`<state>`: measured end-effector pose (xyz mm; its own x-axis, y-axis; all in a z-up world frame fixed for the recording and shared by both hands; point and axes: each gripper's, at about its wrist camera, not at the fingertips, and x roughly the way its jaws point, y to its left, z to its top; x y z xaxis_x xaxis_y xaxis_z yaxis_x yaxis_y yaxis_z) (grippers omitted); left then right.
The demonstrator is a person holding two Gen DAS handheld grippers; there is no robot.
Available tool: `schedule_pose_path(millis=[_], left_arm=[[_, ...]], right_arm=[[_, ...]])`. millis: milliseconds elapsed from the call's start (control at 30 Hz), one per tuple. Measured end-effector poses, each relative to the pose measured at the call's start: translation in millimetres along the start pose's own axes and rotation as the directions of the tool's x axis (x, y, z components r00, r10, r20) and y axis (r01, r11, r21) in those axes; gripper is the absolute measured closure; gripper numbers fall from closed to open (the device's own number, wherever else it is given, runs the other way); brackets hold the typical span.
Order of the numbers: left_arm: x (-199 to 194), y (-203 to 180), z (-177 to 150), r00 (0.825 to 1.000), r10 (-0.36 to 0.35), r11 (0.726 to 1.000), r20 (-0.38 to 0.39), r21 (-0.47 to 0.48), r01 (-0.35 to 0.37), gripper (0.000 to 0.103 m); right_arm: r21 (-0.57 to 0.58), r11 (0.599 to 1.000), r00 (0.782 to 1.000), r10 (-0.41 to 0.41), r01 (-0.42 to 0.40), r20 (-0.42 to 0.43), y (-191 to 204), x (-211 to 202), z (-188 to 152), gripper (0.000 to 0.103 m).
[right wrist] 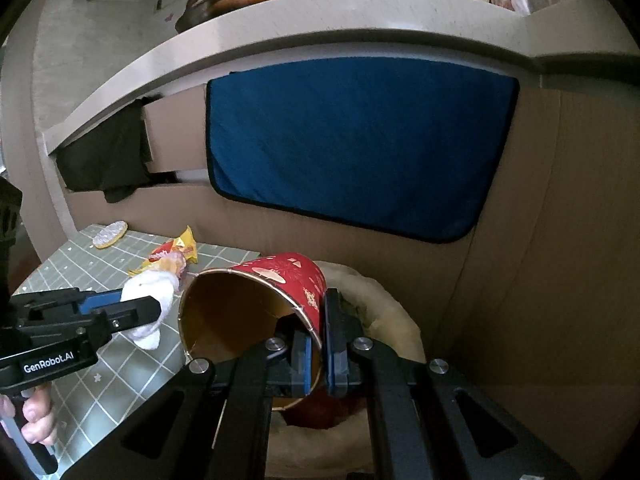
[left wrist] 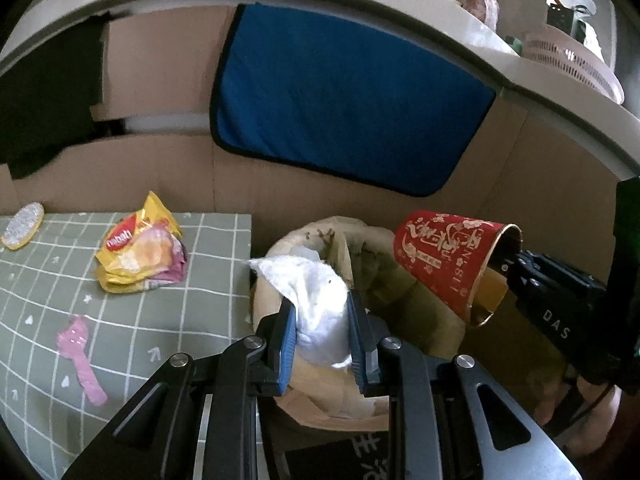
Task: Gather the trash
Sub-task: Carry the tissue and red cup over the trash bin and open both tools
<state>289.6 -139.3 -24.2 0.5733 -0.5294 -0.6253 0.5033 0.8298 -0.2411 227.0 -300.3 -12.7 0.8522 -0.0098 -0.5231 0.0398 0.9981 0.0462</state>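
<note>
Left wrist view: the left gripper (left wrist: 323,312) is clenched on a crumpled white tissue (left wrist: 316,308), blue pads pressing it from both sides. The tissue hangs above the open mouth of a brown paper bag (left wrist: 400,276) w/ a rolled rim, which stands just right of a small table (left wrist: 120,320) covered in a grey-green grid-pattern cloth. On the table: a yellow snack wrapper (left wrist: 140,248), crumpled, near the far right edge; a pink plastic spoon (left wrist: 80,356) nearer the camera; a round scrub pad (left wrist: 23,226) at the far left corner. At right, the right gripper (left wrist: 506,266) pinches the rim of a red paper cup (left wrist: 444,260), one finger inside the mouth, one outside; the cup is tilted, its mouth facing down and right, over the bag.

Right wrist view: the right gripper (right wrist: 316,344) is closed tight on the cup wall (right wrist: 288,280), w/ the cup's brown interior facing the camera and its base pointing away. The bag rim (right wrist: 384,304) shows behind and below the cup. At left, the left gripper (right wrist: 136,308) holds the tissue (right wrist: 154,300) beside the cup mouth; a hand (right wrist: 36,412) grips its handle.

Background, both views: cardboard panels (left wrist: 520,184) line the wall, w/ a blue cloth (left wrist: 344,100) hanging on them below a pale counter edge (right wrist: 280,36).
</note>
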Motion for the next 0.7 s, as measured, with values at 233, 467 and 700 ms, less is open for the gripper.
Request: schedule_pose_path(millis=[233, 467, 700], left_arm=[[18, 6, 1, 0.998, -0.053, 0.998, -0.045, -0.034, 0.051, 0.079], [29, 18, 5, 0.983, -0.168, 0.982, -0.068, -0.098, 0.161, 0.064], [21, 39, 4, 0.979, -0.195, 0.964, -0.052, -0.196, 0.182, 0.06]], right_arm=[[0.009, 1.0, 1.0, -0.01, 0.01, -0.025, -2, 10, -2, 0.098], [0.045, 0.999, 0.998, -0.024, 0.027, -0.065, -8, 22, -7, 0.094], [0.038, 0.998, 0.993, -0.05, 0.055, -0.108, -3, 30, -14, 0.061]])
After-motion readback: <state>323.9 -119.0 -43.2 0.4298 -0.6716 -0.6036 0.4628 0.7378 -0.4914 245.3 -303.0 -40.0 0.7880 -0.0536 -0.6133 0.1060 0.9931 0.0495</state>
